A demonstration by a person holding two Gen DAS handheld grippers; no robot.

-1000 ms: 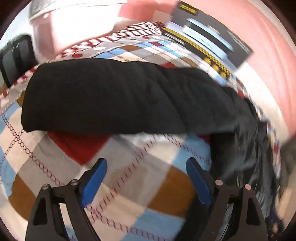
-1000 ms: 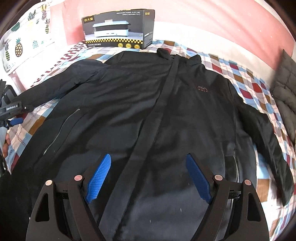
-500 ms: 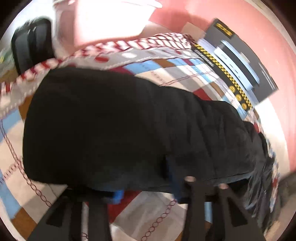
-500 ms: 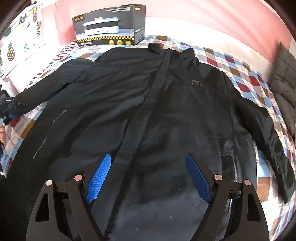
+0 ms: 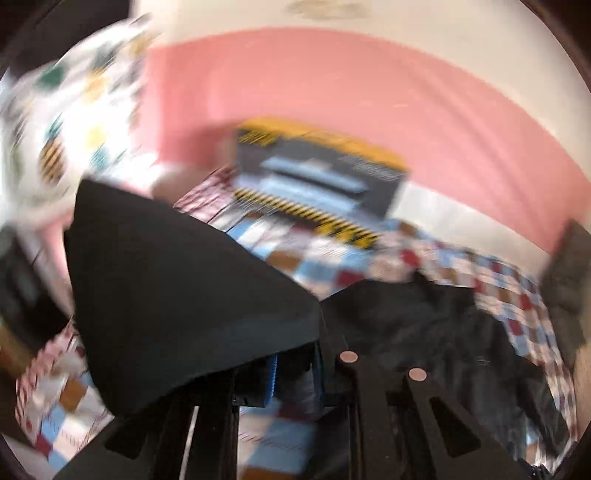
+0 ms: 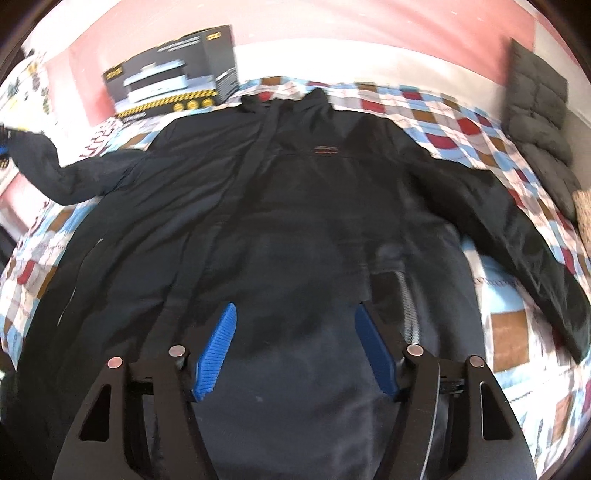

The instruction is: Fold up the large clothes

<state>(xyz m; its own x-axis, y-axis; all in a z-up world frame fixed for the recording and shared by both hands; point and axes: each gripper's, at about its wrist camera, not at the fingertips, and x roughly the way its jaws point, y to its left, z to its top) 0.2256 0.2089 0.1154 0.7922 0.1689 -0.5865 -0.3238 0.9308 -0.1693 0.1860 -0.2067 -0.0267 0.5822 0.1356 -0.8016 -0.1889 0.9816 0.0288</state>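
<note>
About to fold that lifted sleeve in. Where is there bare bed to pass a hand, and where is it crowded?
Bare checked bedspread shows between the black jacket body and its outstretched sleeve, and beside the hem near the lifted sleeve held by the left gripper. Crowded: the appliance box by the collar and the grey quilted garment along the far edge.

This is looking like a bedroom in a home. A bed [image 6: 443,125] wearing a checked cover in red, blue, brown and white is filling most of the view, running up against a pink wall [image 6: 332,22]. A pineapple-print curtain [image 6: 26,81] is hanging at one side, a boxed kitchen appliance [image 6: 170,81] is sitting at the bed's far edge, and a grey quilted cushion [image 6: 539,110] is leaning nearby.
</note>
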